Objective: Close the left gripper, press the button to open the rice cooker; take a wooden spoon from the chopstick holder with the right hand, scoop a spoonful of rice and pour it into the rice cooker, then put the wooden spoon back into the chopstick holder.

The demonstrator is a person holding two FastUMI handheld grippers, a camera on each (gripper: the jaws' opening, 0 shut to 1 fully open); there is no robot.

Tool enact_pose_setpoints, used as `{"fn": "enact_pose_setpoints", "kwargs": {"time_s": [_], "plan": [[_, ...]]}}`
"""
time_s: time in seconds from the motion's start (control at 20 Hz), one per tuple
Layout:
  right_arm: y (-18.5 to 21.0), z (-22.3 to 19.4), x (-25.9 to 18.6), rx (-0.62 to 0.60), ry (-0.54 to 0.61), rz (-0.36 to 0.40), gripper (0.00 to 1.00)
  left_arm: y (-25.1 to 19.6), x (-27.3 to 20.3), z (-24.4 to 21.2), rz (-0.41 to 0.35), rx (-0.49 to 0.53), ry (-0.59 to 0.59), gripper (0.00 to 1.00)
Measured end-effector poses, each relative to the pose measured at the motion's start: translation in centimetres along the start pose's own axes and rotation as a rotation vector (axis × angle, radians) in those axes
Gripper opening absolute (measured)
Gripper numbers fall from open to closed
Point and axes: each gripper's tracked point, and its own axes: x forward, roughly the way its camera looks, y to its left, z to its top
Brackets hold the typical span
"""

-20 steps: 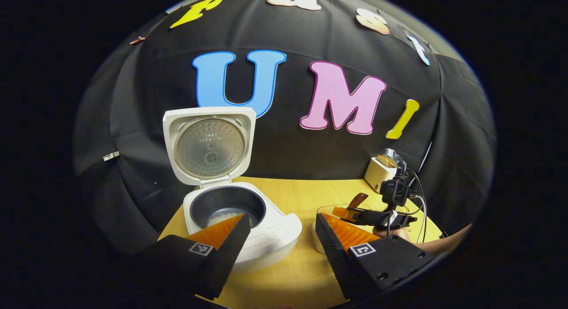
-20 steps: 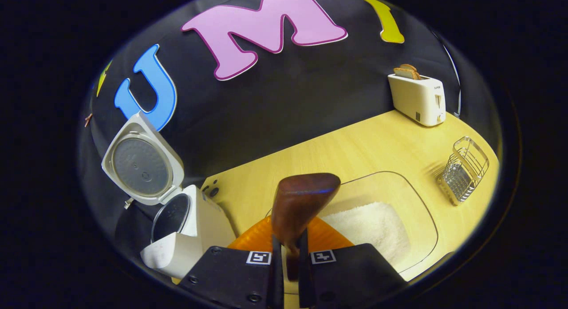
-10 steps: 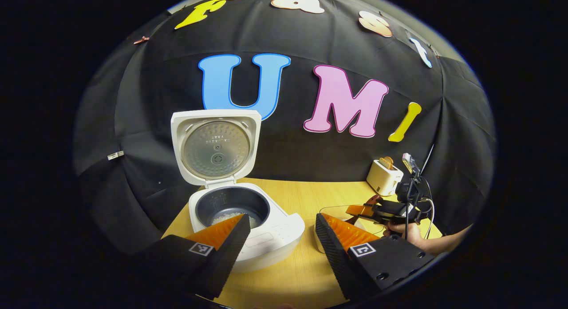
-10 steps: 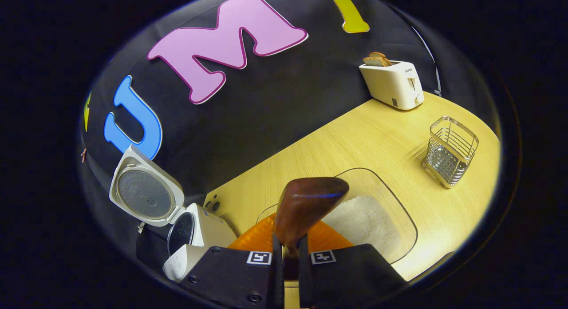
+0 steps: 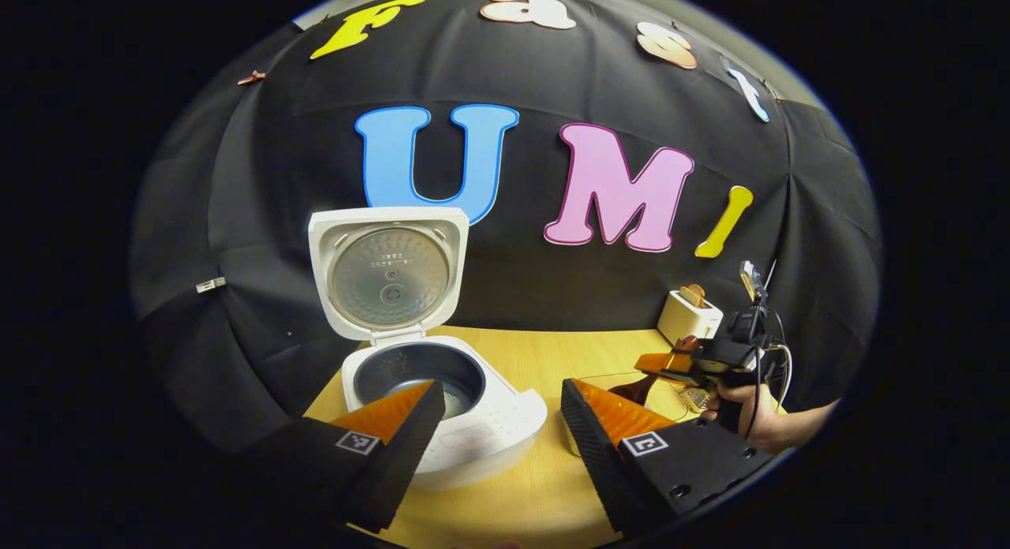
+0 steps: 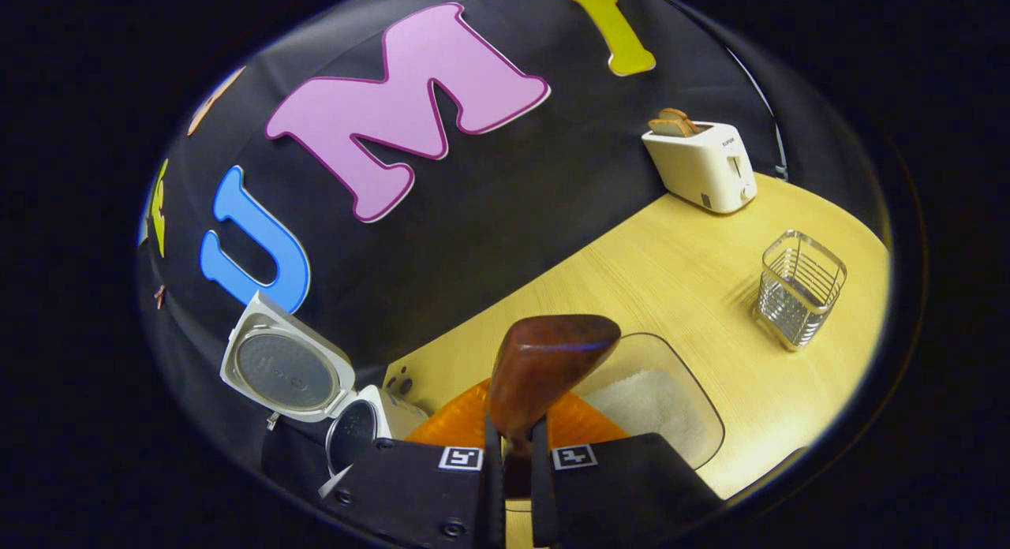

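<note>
The right gripper [image 6: 517, 454] was squeezing the light, stiff wooden spoon [image 6: 544, 367] low on its handle; the left gripper [image 5: 497, 431] was wide apart.

- Cream-white two-slot toaster [image 6: 701, 165], far right corner of the pale wooden table [image 6: 671, 281]: small dark brand mark on its side, too small to read.
- Square black-and-white coded tags on right gripper [image 6: 517, 454]: no letters.
</note>
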Motion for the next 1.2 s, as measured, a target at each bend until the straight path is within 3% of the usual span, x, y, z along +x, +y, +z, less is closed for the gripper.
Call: {"fn": "enact_pose_setpoints", "kwargs": {"time_s": [0.15, 0.35, 0.75, 1.2], "plan": [[1.3, 2.0, -0.6, 0.059, -0.025, 0.028, 0.17, -0.5, 0.0, -0.2, -0.006, 0.005, 0.002, 0.96], [2.9, 4.5, -1.1, 0.038, -0.071, 0.057, 0.17, -1.1, 0.1, -0.2, -0.026, 0.014, 0.001, 0.96], [7.0, 7.6, -2.0, 0.214, -0.078, 0.136, 0.17, -0.7, -0.1, 0.2, -0.027, 0.017, -0.016, 0.96], [16.4, 5.4, -0.3, 0.188, -0.008, 0.266, 0.17, 3.5, -0.9, 0.5, 0.025, -0.013, -0.041, 0.96]]}}
